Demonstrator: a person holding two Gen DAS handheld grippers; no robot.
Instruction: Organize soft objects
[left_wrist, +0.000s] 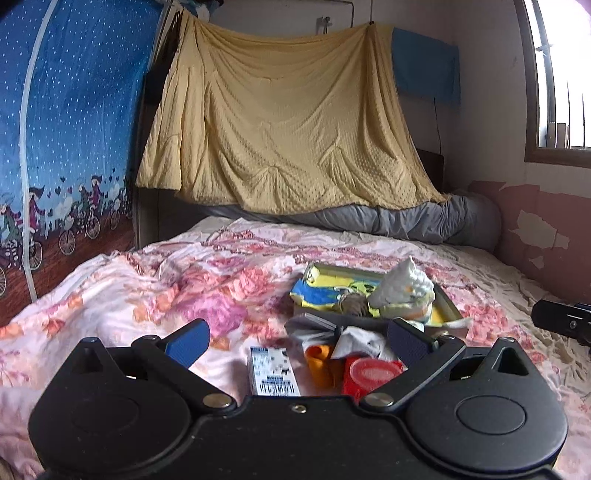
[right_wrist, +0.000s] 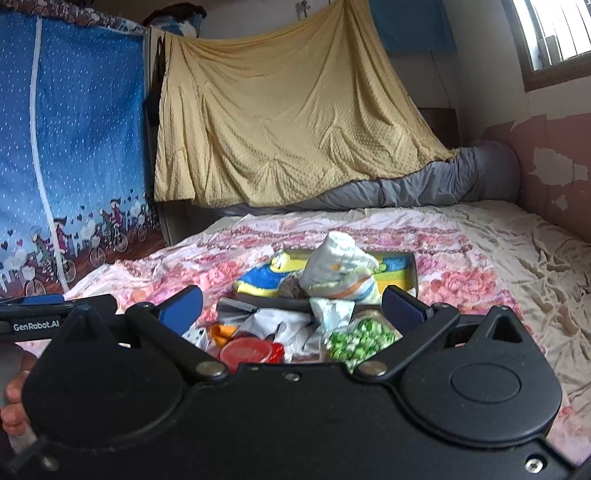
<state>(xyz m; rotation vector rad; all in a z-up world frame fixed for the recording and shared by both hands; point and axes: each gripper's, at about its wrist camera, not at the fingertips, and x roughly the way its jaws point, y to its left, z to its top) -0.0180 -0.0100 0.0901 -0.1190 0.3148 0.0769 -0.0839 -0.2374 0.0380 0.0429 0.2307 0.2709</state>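
On the floral bedspread (left_wrist: 147, 295) lies a shallow box (left_wrist: 448, 306) holding a blue and yellow soft toy (left_wrist: 325, 291), a brown wool ball (left_wrist: 352, 304) and a white cloth bundle (left_wrist: 402, 284). In front of the box lie a crumpled white cloth (left_wrist: 356, 341), an orange piece (left_wrist: 319, 360), a red lidded tub (left_wrist: 371, 373) and a small printed carton (left_wrist: 271, 373). My left gripper (left_wrist: 295, 341) is open and empty above these. My right gripper (right_wrist: 291, 308) is open and empty over the same pile, with the box (right_wrist: 412, 271), toy (right_wrist: 258, 278), bundle (right_wrist: 340, 264) and a jar of green candies (right_wrist: 360, 339) ahead.
A yellow blanket (left_wrist: 280, 122) hangs across the back over a grey rolled quilt (left_wrist: 406, 221). A blue fabric wardrobe (left_wrist: 66, 129) stands left. A pink peeling wall (left_wrist: 535, 229) and window are right. The other gripper's body (left_wrist: 561, 321) shows at the right edge.
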